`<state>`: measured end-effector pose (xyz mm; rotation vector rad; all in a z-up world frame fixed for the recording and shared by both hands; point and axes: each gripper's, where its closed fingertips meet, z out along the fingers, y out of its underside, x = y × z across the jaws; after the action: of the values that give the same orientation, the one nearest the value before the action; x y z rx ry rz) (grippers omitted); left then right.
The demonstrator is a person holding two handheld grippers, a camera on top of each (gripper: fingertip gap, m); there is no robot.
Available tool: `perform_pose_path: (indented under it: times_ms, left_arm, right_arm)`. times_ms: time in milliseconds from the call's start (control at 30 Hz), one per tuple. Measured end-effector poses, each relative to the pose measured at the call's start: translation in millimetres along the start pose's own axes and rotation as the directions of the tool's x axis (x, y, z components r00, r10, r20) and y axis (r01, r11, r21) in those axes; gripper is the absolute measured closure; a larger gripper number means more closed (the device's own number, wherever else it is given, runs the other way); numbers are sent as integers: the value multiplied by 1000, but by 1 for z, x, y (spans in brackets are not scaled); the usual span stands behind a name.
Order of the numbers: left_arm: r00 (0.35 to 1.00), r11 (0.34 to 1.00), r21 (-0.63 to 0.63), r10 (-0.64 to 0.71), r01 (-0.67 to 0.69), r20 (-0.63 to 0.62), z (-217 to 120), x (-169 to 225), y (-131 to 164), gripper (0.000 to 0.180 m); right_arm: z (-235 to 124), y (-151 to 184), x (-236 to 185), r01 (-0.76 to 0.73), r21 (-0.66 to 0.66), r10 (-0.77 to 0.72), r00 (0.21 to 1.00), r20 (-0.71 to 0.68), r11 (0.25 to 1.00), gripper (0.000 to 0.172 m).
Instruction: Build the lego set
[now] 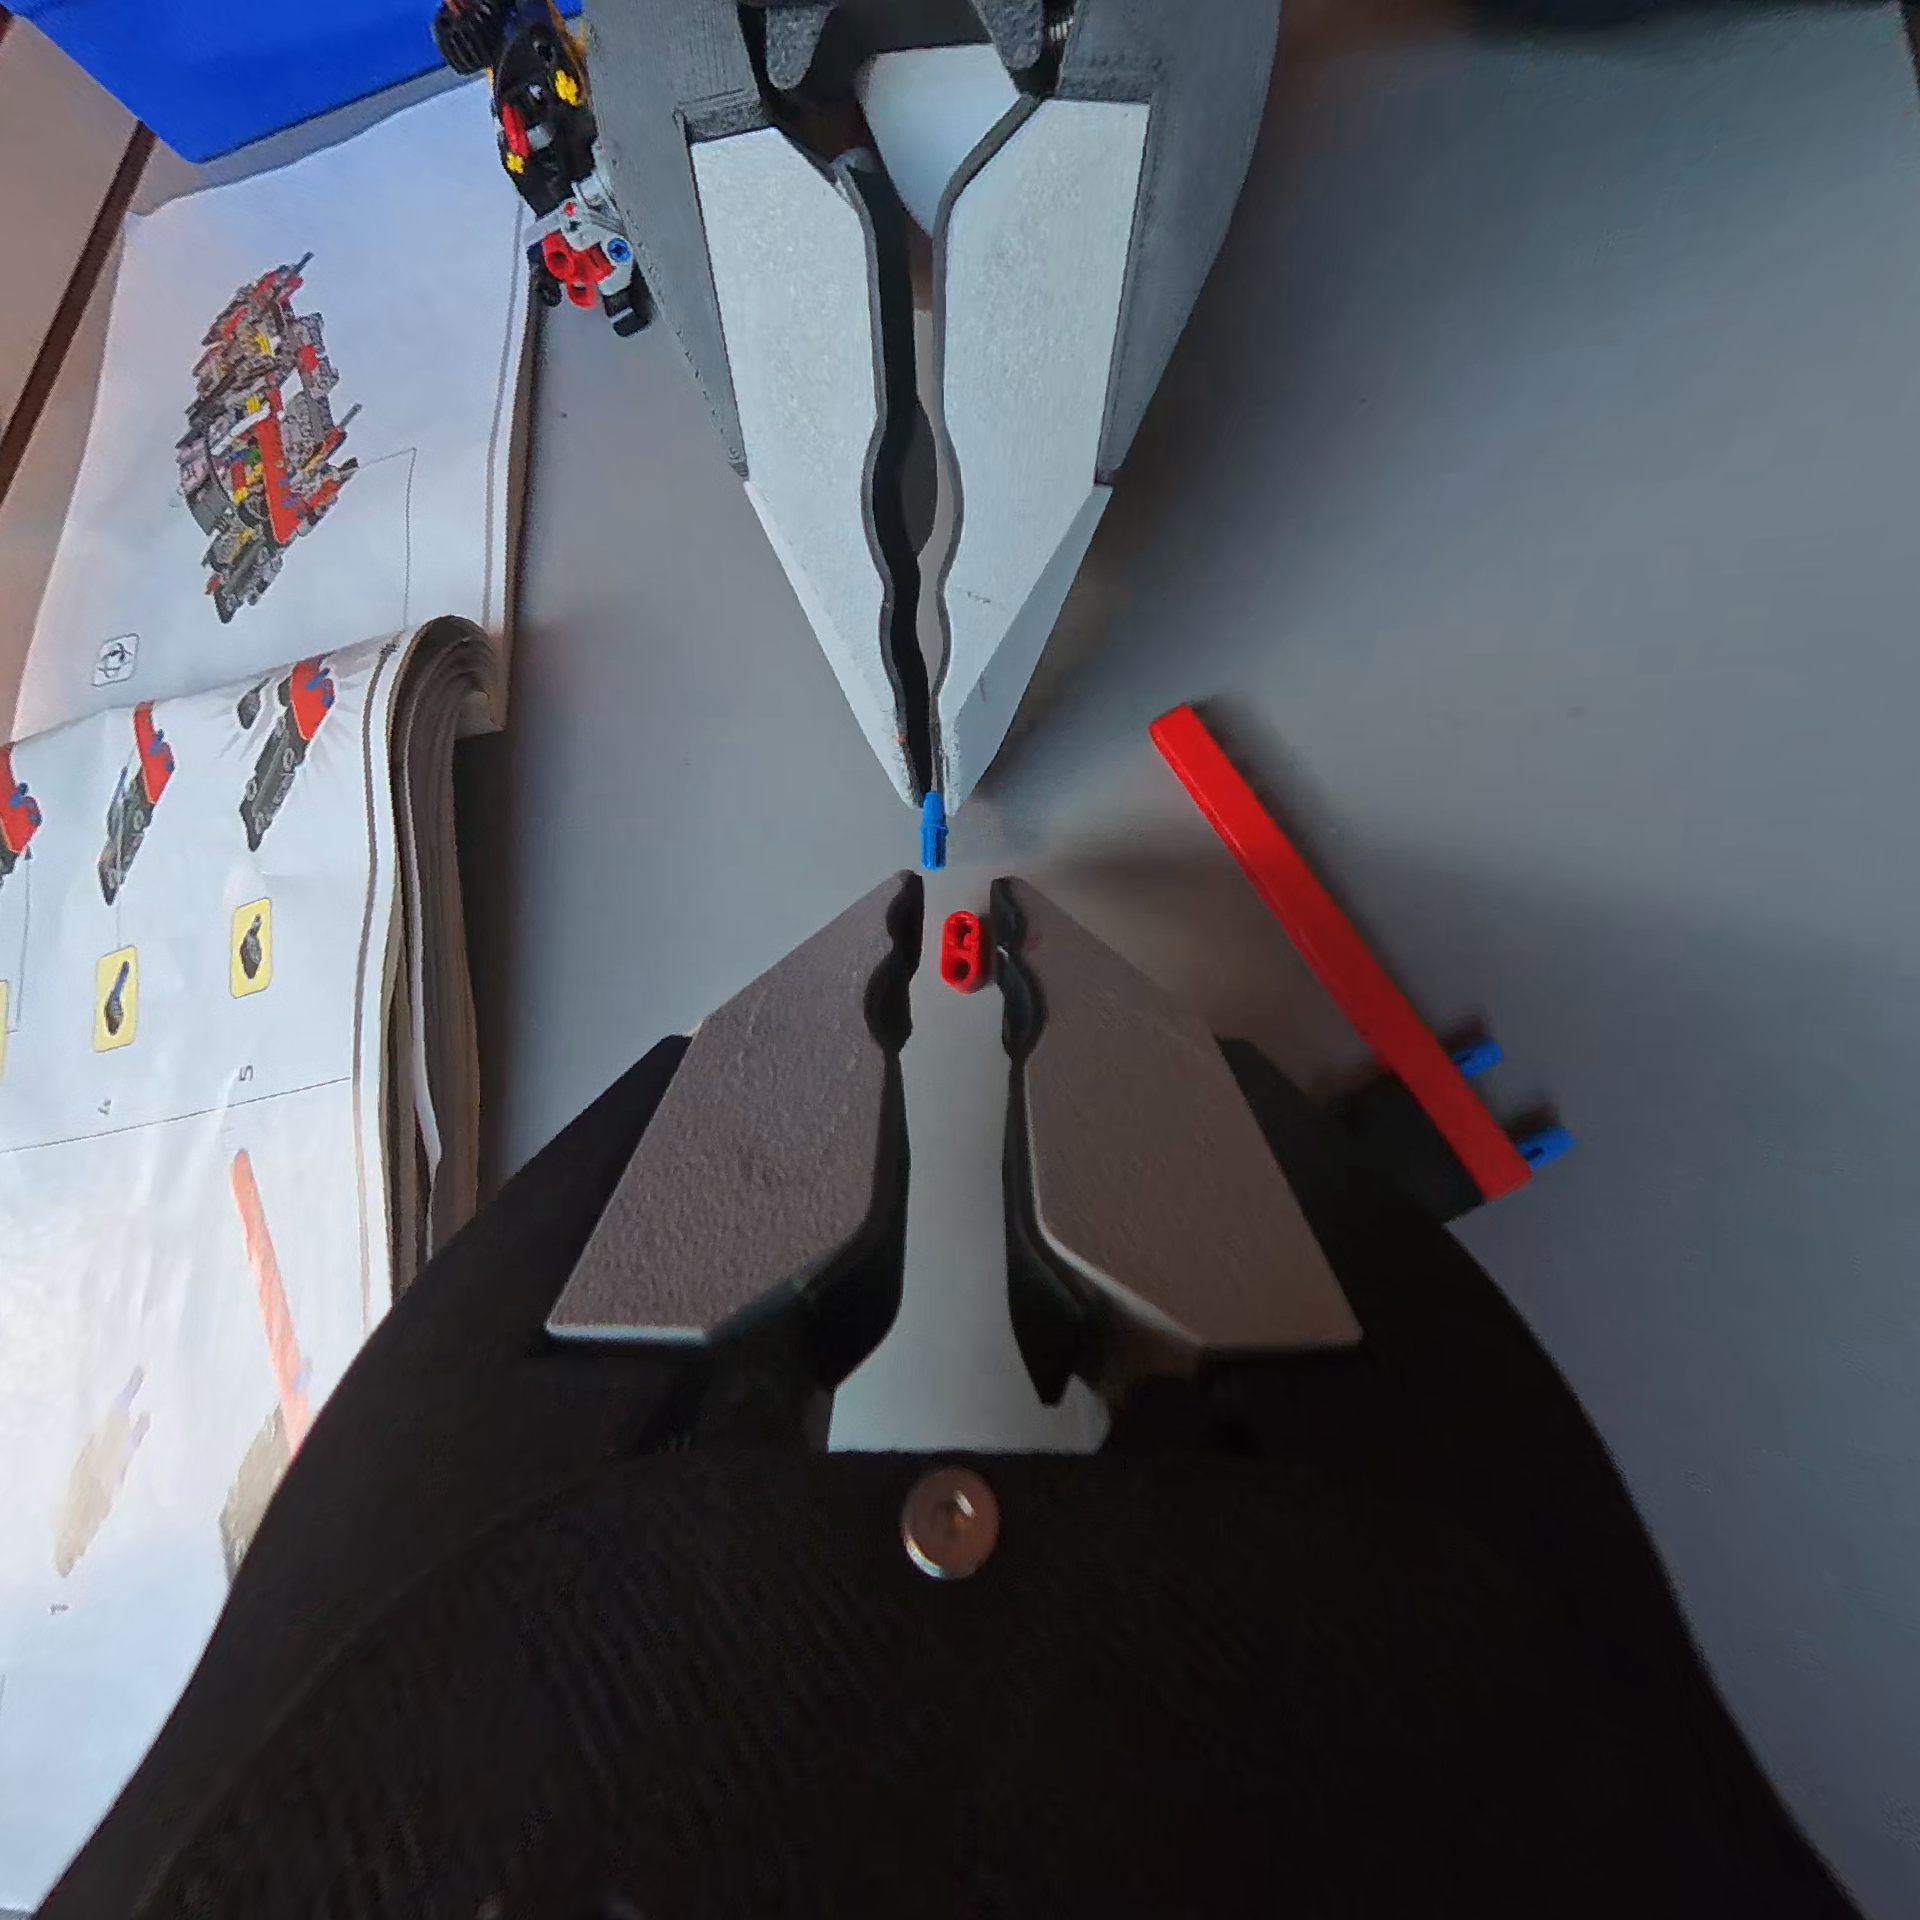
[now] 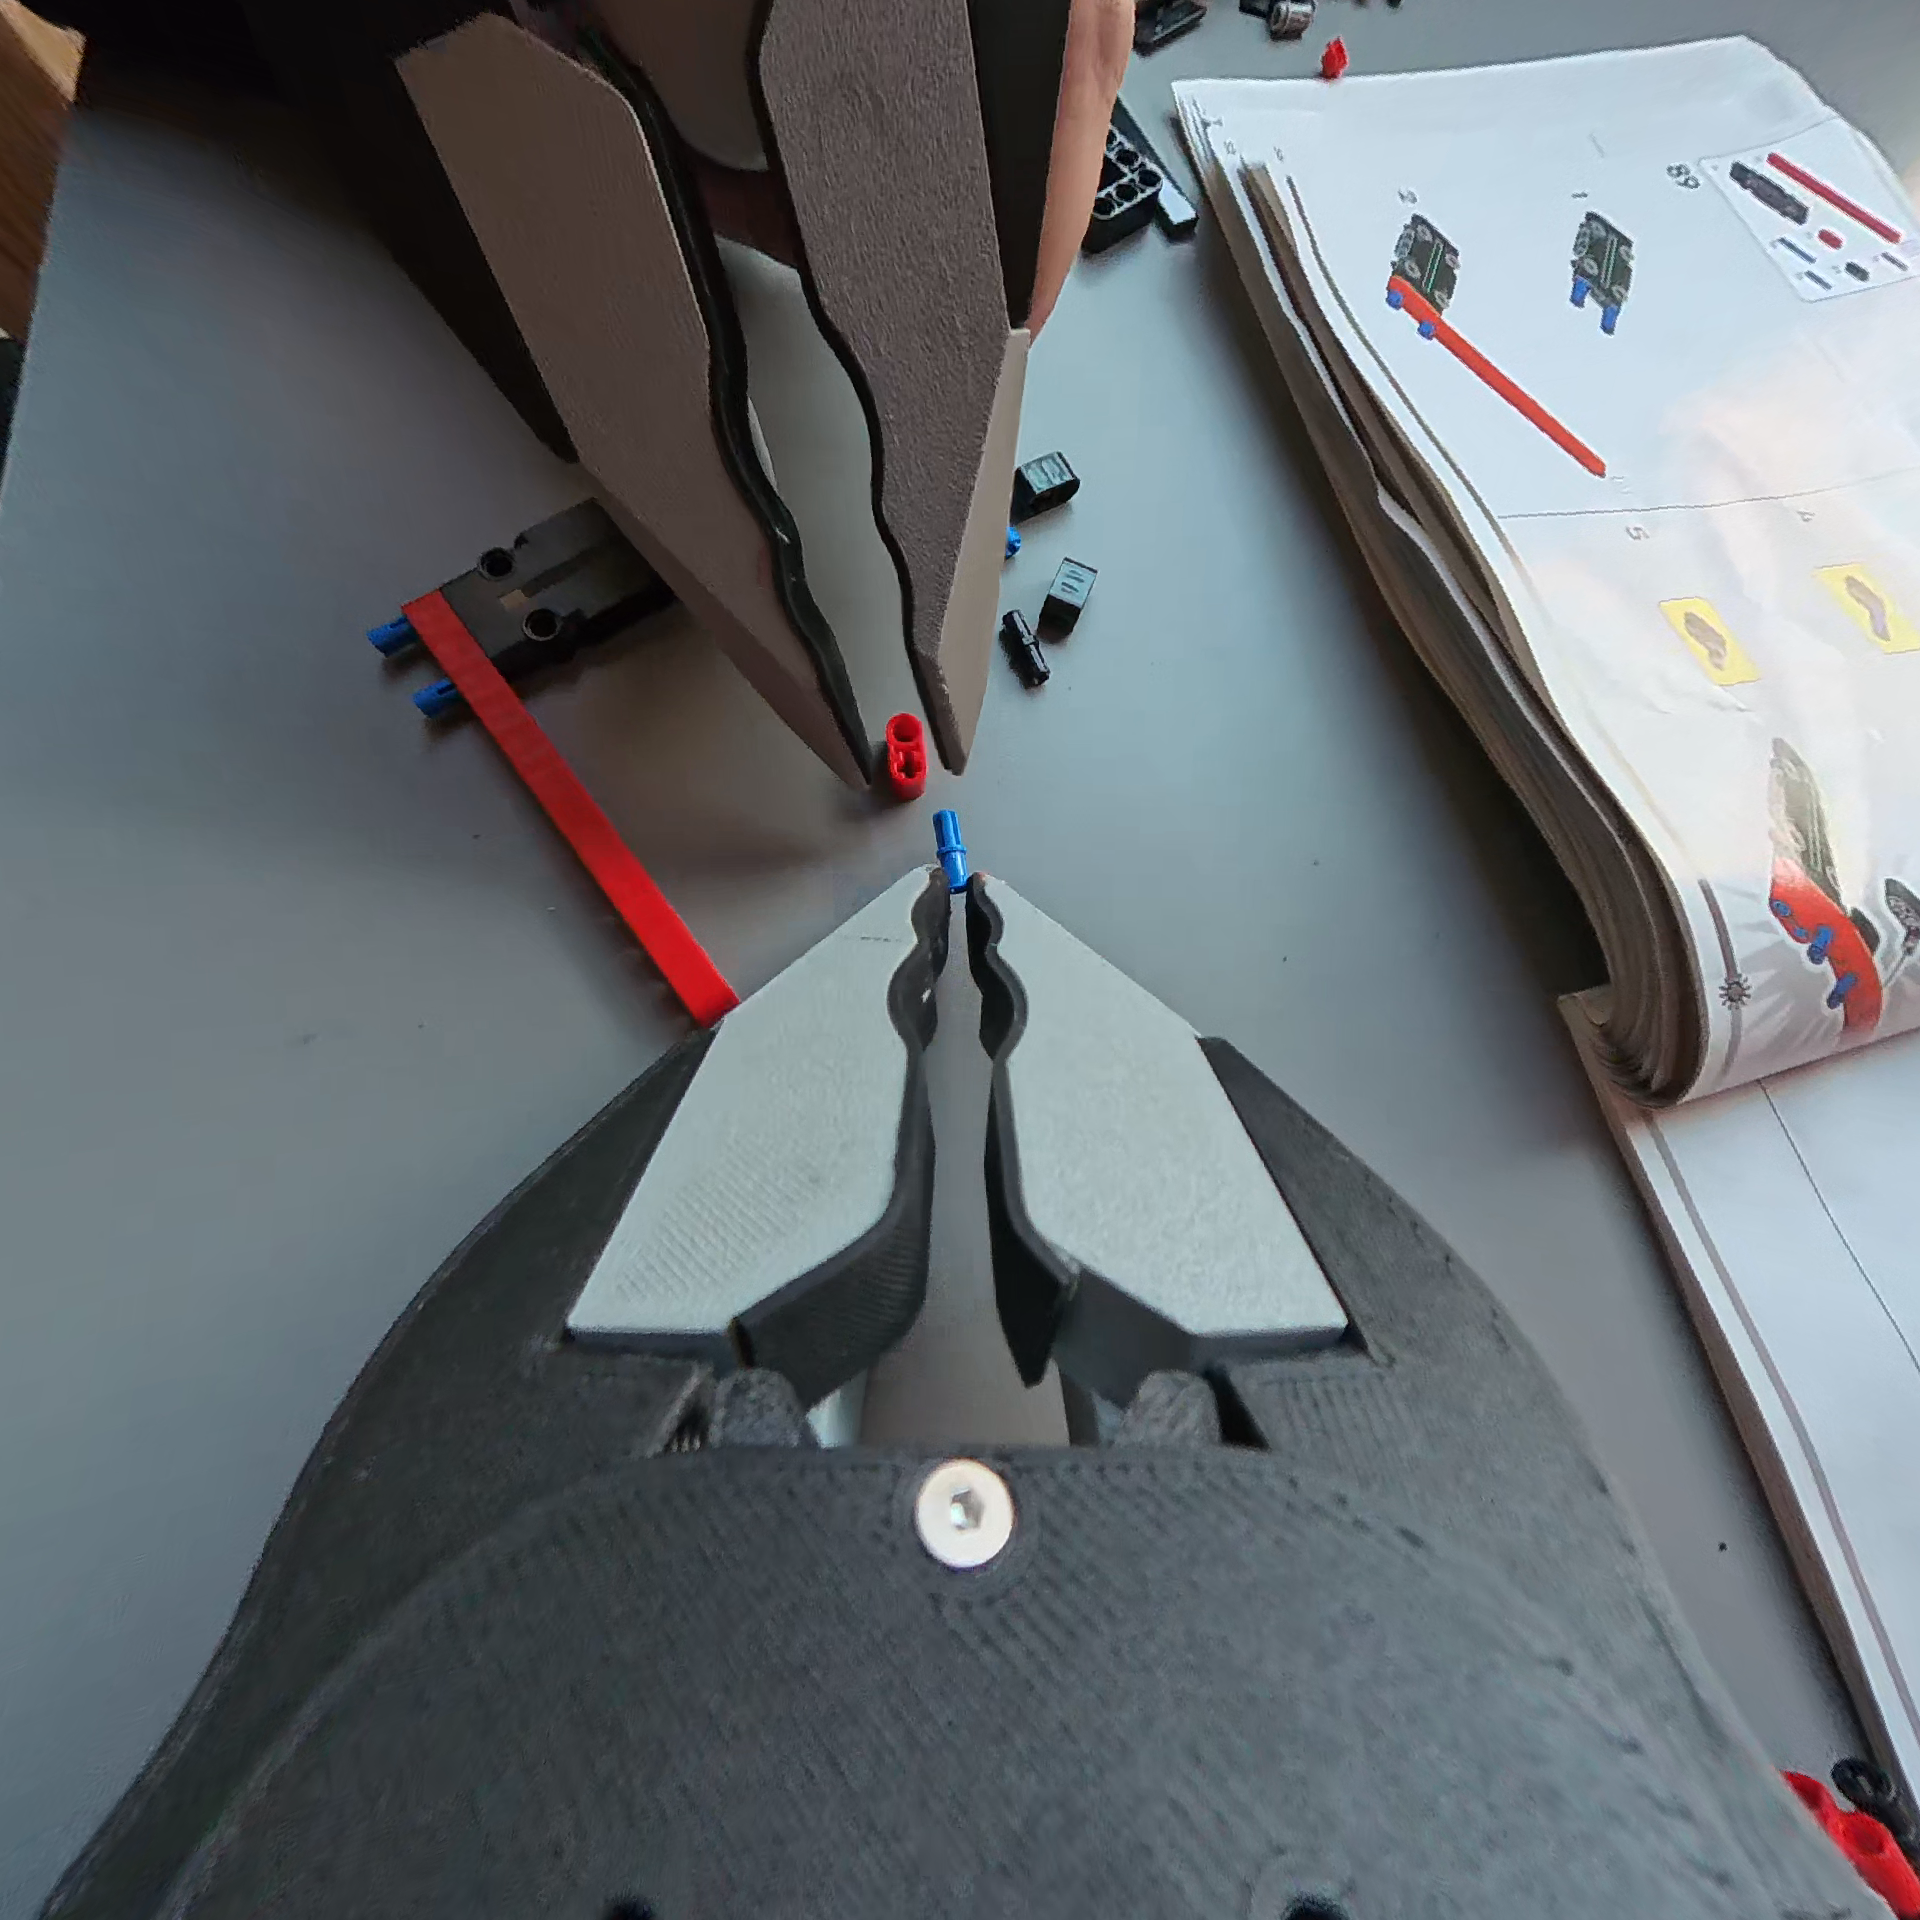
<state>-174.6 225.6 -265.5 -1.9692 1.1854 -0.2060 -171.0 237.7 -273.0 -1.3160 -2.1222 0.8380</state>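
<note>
Soft daylight, faint shadows, fisheye-warped edges

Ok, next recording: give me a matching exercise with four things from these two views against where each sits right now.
Things:
1. small blue plastic pin
2. short red two-hole connector
3. long red flat beam
4. open instruction booklet

Places:
A. lying on the grey table, joined to a black block
B. between the brown-fingered left gripper's tips
C. gripped at the grey-fingered right gripper's tips
D. spread open at the table's edge

Pairs: 1-C, 2-B, 3-A, 4-D
</note>
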Motion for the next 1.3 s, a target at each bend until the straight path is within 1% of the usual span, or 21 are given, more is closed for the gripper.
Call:
perform_pose_path:
  times_ms: [133,300,367,567,667,767,867,967,1133,1233,1267,1300]
  left_arm:
    - [999,1000,8,13,-13,38,0,-5,-3,170]
    - [999,1000,20,15,-16,44,0,-4,-6,171]
    - [999,999,27,25,-27,48,-1,-4,-8,177]
    - [999,998,60,19,-22,51,-4,-6,-13,178]
    - [998,992,127,0,-8,66,-12,-12,-22,178]
    - [996,975,220,-34,16,82,-24,-18,-35,178]
    - [994,943,333,-60,28,88,-38,-22,-51,178]
    - [992,895,445,-74,19,106,-56,-26,-67,178]
    - [992,827,556,-117,77,37,-74,-25,-81,179]
    - [993,793,602,-118,95,-1,-81,-22,-87,178]
    - [993,784,614,-116,95,-6,-83,-21,-89,178]
    - [993,779,619,-114,96,-9,-85,-20,-90,178]
  right_arm:
    - [-2,-5,-1,-4,22,4,1000,4,1000,172]
    - [-4,-13,-4,-8,56,7,1000,15,998,172]
    - [-4,-14,-4,-10,58,9,1000,18,998,172]
    - [-8,-18,-3,-26,92,24,1000,18,995,172]
    - [-17,-28,0,-41,158,40,999,8,987,172]
    - [-31,-43,4,-42,261,46,999,-8,964,171]
    - [-48,-59,3,-46,373,46,999,9,926,167]
    - [-63,-73,-4,-66,463,42,997,62,884,167]
    - [-80,-89,-7,-98,568,51,994,97,817,172]
    - [-84,-94,-9,-121,595,59,991,124,795,172]
    - [-85,-95,-11,-115,602,46,991,129,790,168]
    - [-85,-97,-12,-111,611,37,990,133,784,168]
